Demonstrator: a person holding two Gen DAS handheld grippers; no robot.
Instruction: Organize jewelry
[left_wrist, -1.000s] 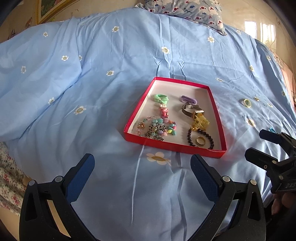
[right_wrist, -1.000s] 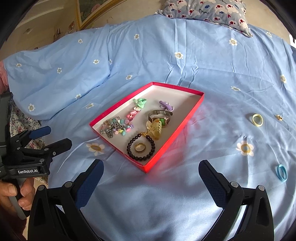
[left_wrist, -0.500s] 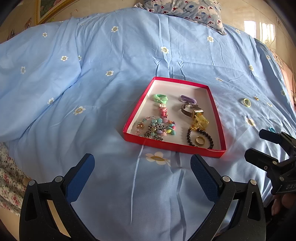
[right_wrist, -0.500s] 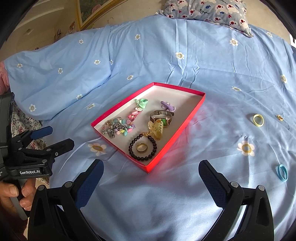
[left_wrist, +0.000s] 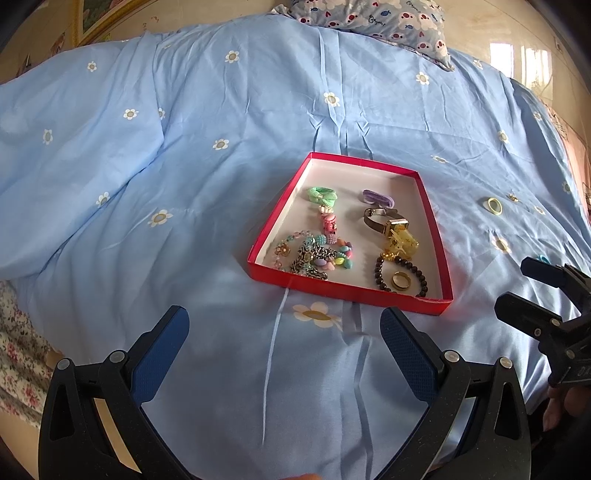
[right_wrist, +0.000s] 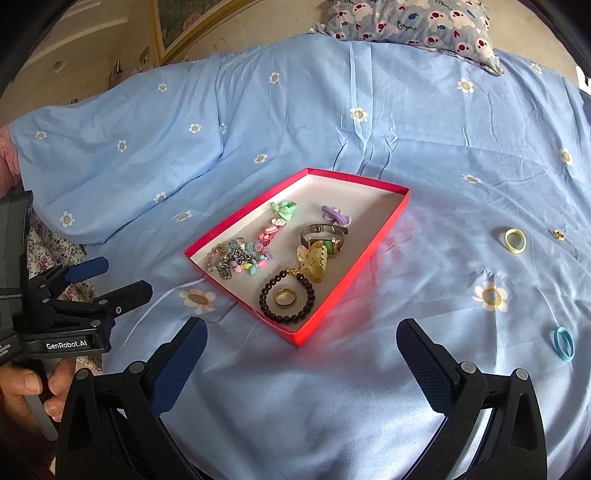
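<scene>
A red tray (left_wrist: 271, 226) (right_wrist: 384, 229) lies on the blue bedspread, holding a bead bracelet (right_wrist: 286, 295) around a gold ring (right_wrist: 285, 297), a watch (right_wrist: 321, 236), a yellow hair claw (right_wrist: 312, 260), hair ties and a charm chain (right_wrist: 236, 256). Loose on the spread to the right lie a yellow ring (right_wrist: 515, 240), a blue ring (right_wrist: 563, 343) and a small gold piece (right_wrist: 557, 233). My left gripper (left_wrist: 284, 354) and my right gripper (right_wrist: 301, 360) are both open and empty, just in front of the tray.
The blue flowered bedspread (right_wrist: 424, 147) covers the bed. A patterned pillow (right_wrist: 413, 22) lies at the far edge. A floral sheet (left_wrist: 18, 354) shows at the near left edge. A framed picture (right_wrist: 177, 26) leans on the wall behind.
Both grippers have drifted very slightly, so the tray shifts a little in view. Nothing was picked up or let go.
</scene>
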